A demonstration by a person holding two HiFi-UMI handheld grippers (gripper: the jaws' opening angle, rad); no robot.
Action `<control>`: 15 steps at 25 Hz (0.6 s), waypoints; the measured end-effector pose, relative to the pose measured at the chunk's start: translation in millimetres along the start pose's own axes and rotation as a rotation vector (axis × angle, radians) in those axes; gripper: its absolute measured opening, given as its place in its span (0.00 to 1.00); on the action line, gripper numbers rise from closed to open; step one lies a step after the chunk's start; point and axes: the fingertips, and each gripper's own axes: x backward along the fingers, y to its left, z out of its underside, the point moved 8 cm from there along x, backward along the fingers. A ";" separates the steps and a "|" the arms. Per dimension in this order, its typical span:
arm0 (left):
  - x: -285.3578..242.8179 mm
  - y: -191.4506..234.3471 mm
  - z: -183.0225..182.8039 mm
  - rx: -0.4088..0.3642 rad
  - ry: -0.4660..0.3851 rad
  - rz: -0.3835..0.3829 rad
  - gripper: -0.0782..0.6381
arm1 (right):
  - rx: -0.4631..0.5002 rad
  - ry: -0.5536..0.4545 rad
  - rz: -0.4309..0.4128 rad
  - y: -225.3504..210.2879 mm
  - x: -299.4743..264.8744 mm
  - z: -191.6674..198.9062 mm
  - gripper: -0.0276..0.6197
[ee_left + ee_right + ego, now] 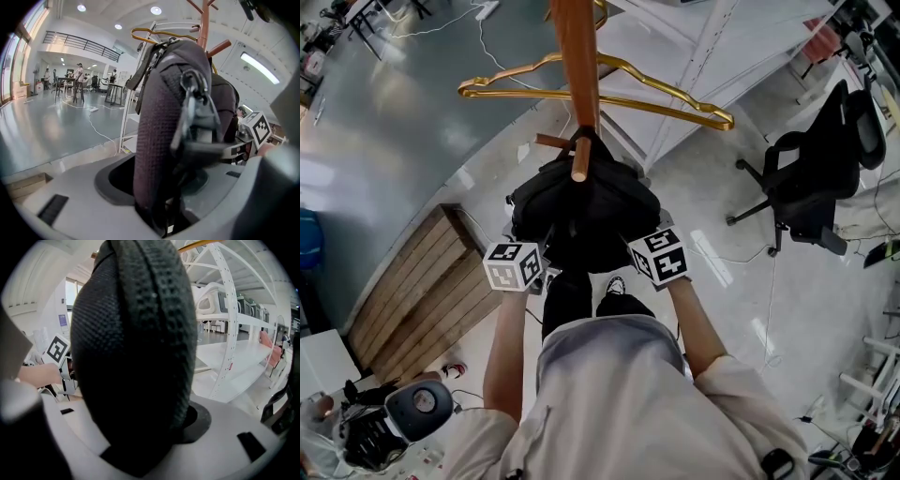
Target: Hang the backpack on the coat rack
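We've got the left gripper (160, 202) and right gripper (140, 444) spread loosely around the backpack (614, 202) straps (154, 117), its loop (582, 138) seemingly over the coat rack (575, 56) peg (580, 169) just ahead; a snagged strap could drag it off.

Blocked dead ahead by backpack (609, 202) hung on coat rack pole (577, 56); capped above by gold hanger (502, 91). Hemmed low left by slatted wooden platform (422, 300), behind rack by white shelving frame (712, 37). Clear over bare floor to right, up to office chair (811, 178).
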 end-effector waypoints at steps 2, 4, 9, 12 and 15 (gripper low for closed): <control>0.4 1.1 -0.2 0.006 -0.004 -0.006 0.38 | 0.007 -0.003 0.002 -0.3 -0.7 0.3 0.41; 0.6 1.4 -0.2 0.008 -0.007 -0.012 0.39 | 0.013 -0.006 0.004 -1.0 -1.5 0.4 0.43; 3.7 1.7 0.5 0.018 -0.015 -0.010 0.39 | 0.009 -0.005 0.002 -2.1 -0.9 -0.4 0.47; 6.5 1.7 1.0 0.028 -0.021 -0.011 0.40 | 0.012 -0.007 -0.003 -1.7 0.6 -0.7 0.49; 8.2 2.2 1.7 0.037 -0.026 -0.011 0.40 | 0.012 -0.012 -0.004 -2.3 1.5 -0.5 0.50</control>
